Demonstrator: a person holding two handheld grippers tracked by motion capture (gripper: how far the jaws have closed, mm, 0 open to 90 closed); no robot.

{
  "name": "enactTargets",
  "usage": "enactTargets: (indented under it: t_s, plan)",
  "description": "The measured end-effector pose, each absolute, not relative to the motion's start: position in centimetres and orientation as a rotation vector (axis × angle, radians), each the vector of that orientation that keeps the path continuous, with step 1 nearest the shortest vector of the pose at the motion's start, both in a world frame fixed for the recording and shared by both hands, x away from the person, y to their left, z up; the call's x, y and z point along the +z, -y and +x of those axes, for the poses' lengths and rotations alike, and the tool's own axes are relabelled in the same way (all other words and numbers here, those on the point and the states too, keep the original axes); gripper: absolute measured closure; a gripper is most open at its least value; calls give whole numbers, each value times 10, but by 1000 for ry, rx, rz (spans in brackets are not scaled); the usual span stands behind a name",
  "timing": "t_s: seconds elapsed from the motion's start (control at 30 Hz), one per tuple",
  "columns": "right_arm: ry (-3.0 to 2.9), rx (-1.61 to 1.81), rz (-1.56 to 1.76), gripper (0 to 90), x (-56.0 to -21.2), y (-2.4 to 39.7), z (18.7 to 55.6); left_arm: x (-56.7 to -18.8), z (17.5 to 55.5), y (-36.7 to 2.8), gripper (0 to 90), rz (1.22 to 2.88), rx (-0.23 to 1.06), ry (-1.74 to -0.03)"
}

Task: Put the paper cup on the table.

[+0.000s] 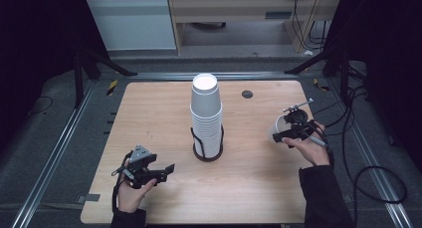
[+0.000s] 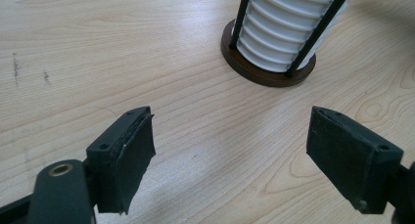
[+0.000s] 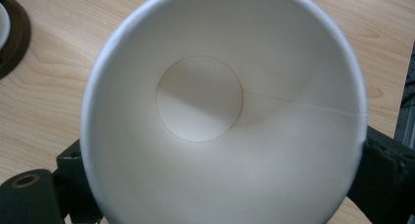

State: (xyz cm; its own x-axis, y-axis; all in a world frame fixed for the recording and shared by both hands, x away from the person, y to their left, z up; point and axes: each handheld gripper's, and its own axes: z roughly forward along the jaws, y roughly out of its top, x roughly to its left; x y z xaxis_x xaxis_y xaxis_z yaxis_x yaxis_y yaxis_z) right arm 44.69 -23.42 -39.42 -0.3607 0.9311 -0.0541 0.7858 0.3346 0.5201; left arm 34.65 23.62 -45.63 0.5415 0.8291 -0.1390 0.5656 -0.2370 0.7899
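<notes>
Here a single white paper cup (image 3: 220,116) is held by the right claw (image 1: 290,133) at the right side of the counter (image 1: 159,113), its jaws closed against the cup's sides, so that the open mouth is turned toward the claw's camera and the round base is seen inside. The cup is kept well apart from the upside-down cup stack (image 1: 205,113), which is steadied by a dark wire holder (image 1: 207,147) at mid-counter. The left claw (image 1: 164,172) is held open and empty near the left front, probably kept free to brace the stack.
</notes>
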Motion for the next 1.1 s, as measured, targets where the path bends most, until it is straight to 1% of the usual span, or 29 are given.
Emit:
enactTargets:
  t_s: [0.57,1.1]
  plan:
    - [-2358,430,1524,84,-409,231,449,-457,347,-237,169,1935,388,-1137]
    - [-2451,296,1468,81,-416,228,452,-458,347,-236,169,1944,379,-1136]
